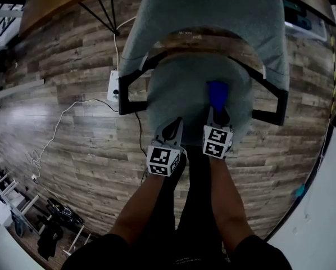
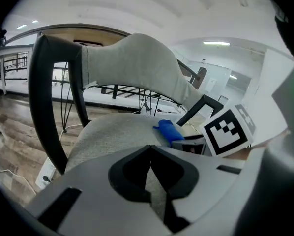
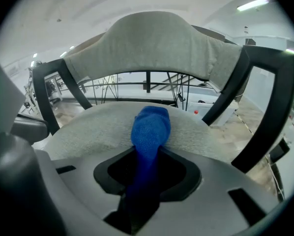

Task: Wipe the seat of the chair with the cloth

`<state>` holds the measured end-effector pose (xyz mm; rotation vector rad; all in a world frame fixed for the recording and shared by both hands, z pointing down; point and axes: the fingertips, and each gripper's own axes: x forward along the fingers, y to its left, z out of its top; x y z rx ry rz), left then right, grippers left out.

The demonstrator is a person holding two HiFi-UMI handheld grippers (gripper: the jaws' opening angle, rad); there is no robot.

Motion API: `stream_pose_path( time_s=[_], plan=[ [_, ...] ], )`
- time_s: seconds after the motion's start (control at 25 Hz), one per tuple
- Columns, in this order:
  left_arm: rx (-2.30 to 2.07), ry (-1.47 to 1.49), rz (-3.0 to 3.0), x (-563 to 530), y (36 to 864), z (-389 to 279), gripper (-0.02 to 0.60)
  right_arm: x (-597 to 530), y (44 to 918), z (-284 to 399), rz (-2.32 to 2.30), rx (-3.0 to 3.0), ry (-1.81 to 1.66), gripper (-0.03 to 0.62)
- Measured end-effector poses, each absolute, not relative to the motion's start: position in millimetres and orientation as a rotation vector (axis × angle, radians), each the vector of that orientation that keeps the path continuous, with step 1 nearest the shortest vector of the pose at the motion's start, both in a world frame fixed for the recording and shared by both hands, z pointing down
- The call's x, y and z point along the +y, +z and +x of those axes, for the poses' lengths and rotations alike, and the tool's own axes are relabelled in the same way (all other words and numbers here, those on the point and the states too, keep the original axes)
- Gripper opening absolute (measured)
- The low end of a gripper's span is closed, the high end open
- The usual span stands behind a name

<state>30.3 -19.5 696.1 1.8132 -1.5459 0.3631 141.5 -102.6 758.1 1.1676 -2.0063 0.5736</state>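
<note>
The chair (image 1: 213, 10) faces the person, its grey padded seat (image 1: 179, 89) in the middle of the head view and a black arm frame (image 1: 128, 89) on each side. At the far left lies a wood floor (image 1: 61, 167), where a white cable (image 1: 61, 120) runs to a white power strip (image 1: 113, 86) just beside the chair's left arm.

The left tongs (image 1: 173, 129) sit at the near left edge of the seat. In the left gripper view their tips are together (image 2: 150, 151) with nothing between them, and only seat fabric shows behind. I cannot tell whether they touch the seat.

To the right, the right tongs (image 1: 217, 117) are clamped on the cloth (image 1: 217, 94). It is blue and bunched into a roll. In the right gripper view it runs from between the jaws (image 3: 146, 166) out past the tips, and its far end (image 3: 150, 129) rests on the seat, right of the seat's middle.
</note>
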Motion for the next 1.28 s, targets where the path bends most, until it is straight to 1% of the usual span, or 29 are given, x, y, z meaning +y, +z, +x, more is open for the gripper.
stream_pose_path(
  time_s=[0.2,0.36,0.56,0.84,0.96,1.04,1.28],
  plan=[
    [-1.504,0.386,1.850,-28.9,696.1,46.1,0.002,-114.2,757.9,180.7,1.216,-1.962,0.554,0.120],
    [-1.481,0.346,1.831,-34.2,695.7,56.5,0.002,-120.7,756.6,209.1,1.252,-1.934,0.534,0.120],
    [-1.456,0.340,1.840,-33.8,691.5,69.2,0.002,-123.0,757.2,240.6,1.318,-1.898,0.577,0.120],
    [-1.471,0.356,1.841,-26.8,687.9,58.3,0.002,-128.1,751.8,260.9,1.352,-1.847,0.555,0.120],
    [-1.490,0.349,1.830,-18.6,682.9,45.7,0.002,-124.4,740.5,251.1,1.346,-1.863,0.549,0.120],
    [-1.505,0.339,1.826,-11.8,680.2,36.2,0.002,-117.6,735.3,236.3,1.354,-1.884,0.605,0.120],
    [-1.539,0.316,1.767,15.4,681.6,10.4,0.002,-82.2,720.4,160.7,1.231,-1.992,0.633,0.120]
  ],
)
